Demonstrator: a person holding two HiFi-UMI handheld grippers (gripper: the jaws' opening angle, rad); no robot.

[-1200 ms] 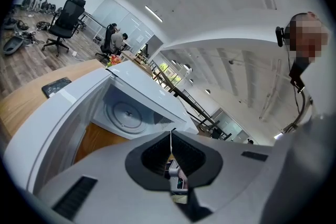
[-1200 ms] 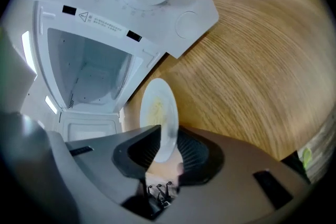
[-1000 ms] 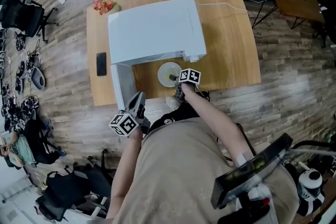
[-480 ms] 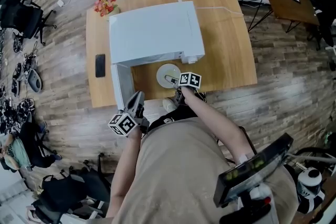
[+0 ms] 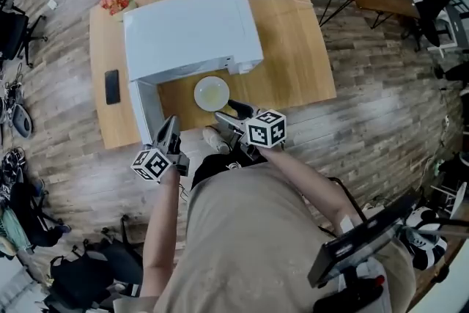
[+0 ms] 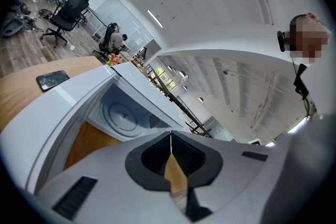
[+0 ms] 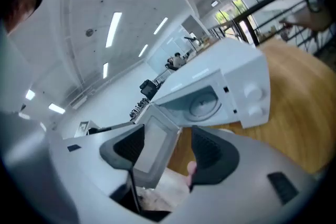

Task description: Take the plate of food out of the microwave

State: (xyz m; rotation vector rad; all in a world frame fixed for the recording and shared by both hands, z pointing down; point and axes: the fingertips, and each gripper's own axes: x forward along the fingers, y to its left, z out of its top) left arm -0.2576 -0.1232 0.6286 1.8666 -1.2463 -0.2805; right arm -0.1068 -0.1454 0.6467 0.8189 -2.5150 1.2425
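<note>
The plate point(image 5: 211, 93) sat on the table point(image 5: 293, 48) just in front of the open microwave point(image 5: 187, 33), beside its door point(image 5: 145, 110). Our right gripper point(image 5: 229, 112) hung near it, empty, its parted jaws having just been narrowing. Our left gripper point(image 5: 167, 130) was clenched on nothing. We judged that a careless door swing or a low pass of the right gripper could knock the plate off.

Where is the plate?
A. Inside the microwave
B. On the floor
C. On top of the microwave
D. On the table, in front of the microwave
D: in the head view the plate lies on the table, just in front of the microwave, whose door is open.
</note>
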